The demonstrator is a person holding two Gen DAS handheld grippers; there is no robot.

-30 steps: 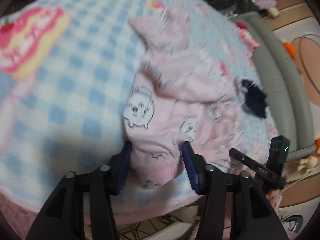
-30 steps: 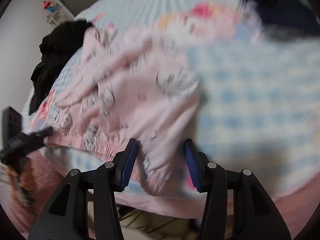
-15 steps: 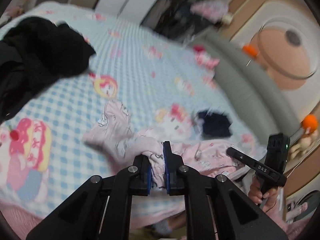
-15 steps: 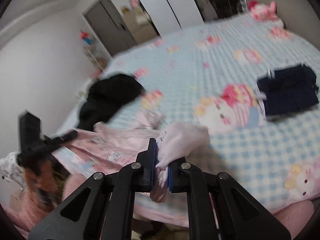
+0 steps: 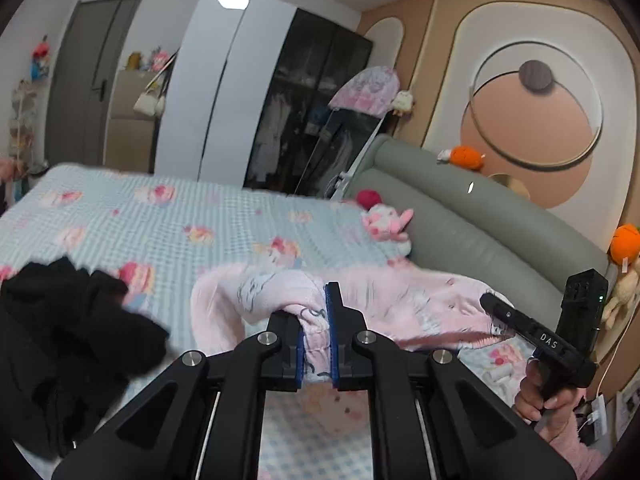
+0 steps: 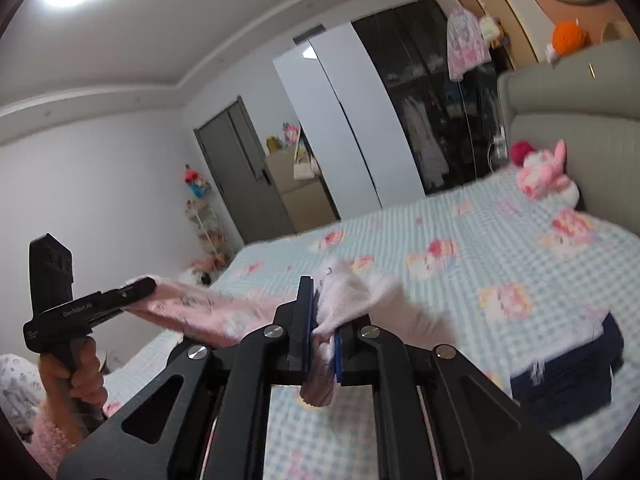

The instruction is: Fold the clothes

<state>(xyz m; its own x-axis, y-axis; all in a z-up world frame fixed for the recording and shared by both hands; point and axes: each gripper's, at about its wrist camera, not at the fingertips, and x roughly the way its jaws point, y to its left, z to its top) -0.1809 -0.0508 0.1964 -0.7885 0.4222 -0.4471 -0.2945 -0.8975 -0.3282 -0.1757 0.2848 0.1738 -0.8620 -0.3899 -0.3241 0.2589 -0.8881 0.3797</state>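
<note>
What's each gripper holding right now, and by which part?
Both hold the pink garment stretched above the bed: the left gripper pinches one bunched edge, the right gripper another. Which parts cannot be told.

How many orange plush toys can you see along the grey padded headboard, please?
2. One round orange plush toy sits on top of the grey padded headboard below the circular wall panel; the other is at the right edge. More may be hidden.
</note>
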